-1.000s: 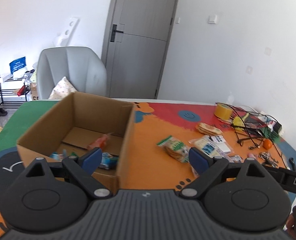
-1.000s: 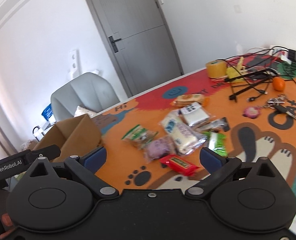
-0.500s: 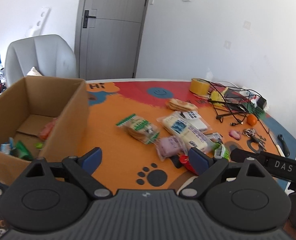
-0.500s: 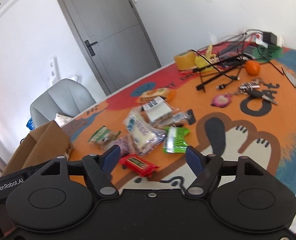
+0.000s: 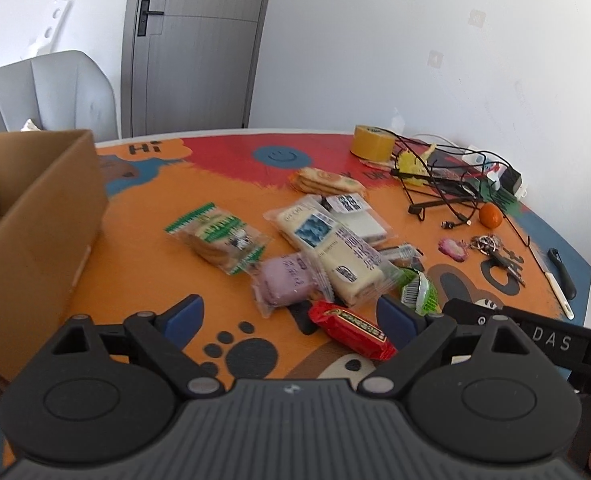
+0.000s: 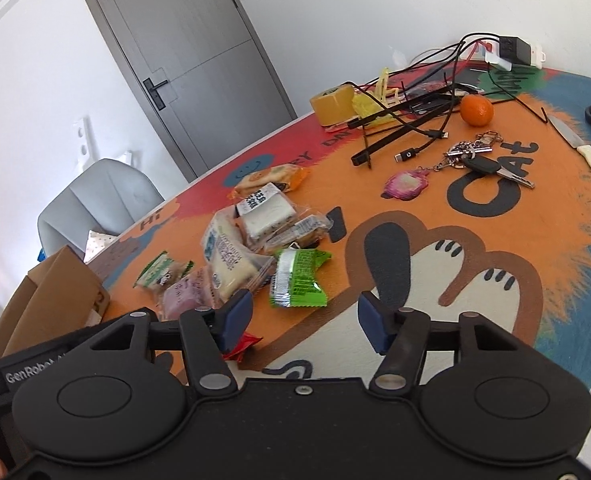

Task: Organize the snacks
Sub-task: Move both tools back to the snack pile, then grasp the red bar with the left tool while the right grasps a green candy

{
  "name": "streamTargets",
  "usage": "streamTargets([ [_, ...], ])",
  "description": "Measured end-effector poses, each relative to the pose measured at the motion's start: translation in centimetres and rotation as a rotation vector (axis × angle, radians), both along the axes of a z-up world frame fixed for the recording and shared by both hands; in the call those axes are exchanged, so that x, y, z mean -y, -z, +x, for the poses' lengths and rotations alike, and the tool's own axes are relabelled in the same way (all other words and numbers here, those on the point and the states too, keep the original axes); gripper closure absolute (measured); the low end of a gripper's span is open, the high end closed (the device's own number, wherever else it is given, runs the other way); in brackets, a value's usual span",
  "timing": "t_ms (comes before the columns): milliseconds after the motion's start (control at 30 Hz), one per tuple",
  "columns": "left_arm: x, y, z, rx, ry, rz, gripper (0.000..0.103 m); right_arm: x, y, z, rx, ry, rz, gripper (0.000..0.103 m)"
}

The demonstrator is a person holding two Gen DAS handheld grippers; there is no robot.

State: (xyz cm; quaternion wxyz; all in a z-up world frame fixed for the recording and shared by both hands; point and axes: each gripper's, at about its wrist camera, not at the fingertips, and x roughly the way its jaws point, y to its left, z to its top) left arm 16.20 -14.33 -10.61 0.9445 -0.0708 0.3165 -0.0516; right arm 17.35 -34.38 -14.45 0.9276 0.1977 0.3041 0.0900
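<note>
Left wrist: left gripper (image 5: pixel 289 314) jaws wide, empty, aimed at red candy bar (image 5: pixel 351 329) on bench (image 5: pixel 143 272); cardboard box (image 5: pixel 35 232) waits beside.

Right wrist: right gripper (image 6: pixel 305 322) jaws closing, nothing gripped; green packet (image 6: pixel 298 278) lies ahead, likely next.

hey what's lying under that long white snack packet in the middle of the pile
The long white packet overlaps one edge of the purple packet and part of the white sandwich packet behind it. Whatever else lies beneath is covered.
</note>
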Motion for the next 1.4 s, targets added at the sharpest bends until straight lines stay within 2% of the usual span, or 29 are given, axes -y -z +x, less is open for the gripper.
streamTargets([
  [433,1.5,3.3,3.0,-0.058,-0.038,-0.068,0.013,0.2,1.1,3.1,-0.009,0.007,0.038,0.05],
  [633,3.0,3.6,3.3,-0.03,-0.033,-0.008,0.013,0.6,1.6,4.0,-0.018,0.016,0.058,0.05],
  [733,3.9,3.9,3.2,-0.023,-0.007,0.073,0.013,0.6,1.7,4.1,-0.015,0.013,0.066,0.05],
  [833,4.1,4.0,3.0,-0.026,0.004,0.099,0.016,0.3,1.7,4.1,-0.003,0.011,0.053,0.05],
  [933,3.6,3.9,2.8,-0.027,0.001,0.097,0.024,-0.1,1.5,4.2,0.004,0.006,0.049,0.05],
  [1033,2.9,3.7,2.6,-0.026,-0.011,0.084,0.038,-0.5,1.1,4.0,0.025,-0.004,0.044,0.05],
  [1233,1.7,3.5,2.3,-0.025,-0.034,0.078,0.071,-1.6,1.9,4.7,0.019,-0.003,-0.012,0.05],
  [1267,1.4,3.4,2.3,-0.031,-0.032,0.063,0.076,-1.8,1.9,4.6,0.02,-0.004,-0.029,0.051],
  [1300,1.1,3.3,2.3,-0.037,-0.031,0.05,0.08,-2.1,1.8,4.6,0.022,-0.003,-0.046,0.059],
  [1333,0.9,3.2,2.3,-0.043,-0.03,0.038,0.081,-2.3,1.8,4.5,0.017,-0.014,-0.054,0.063],
  [1400,0.5,3.1,2.1,-0.048,-0.027,0.016,0.081,-2.5,1.7,4.3,0.016,-0.031,-0.058,0.066],
])
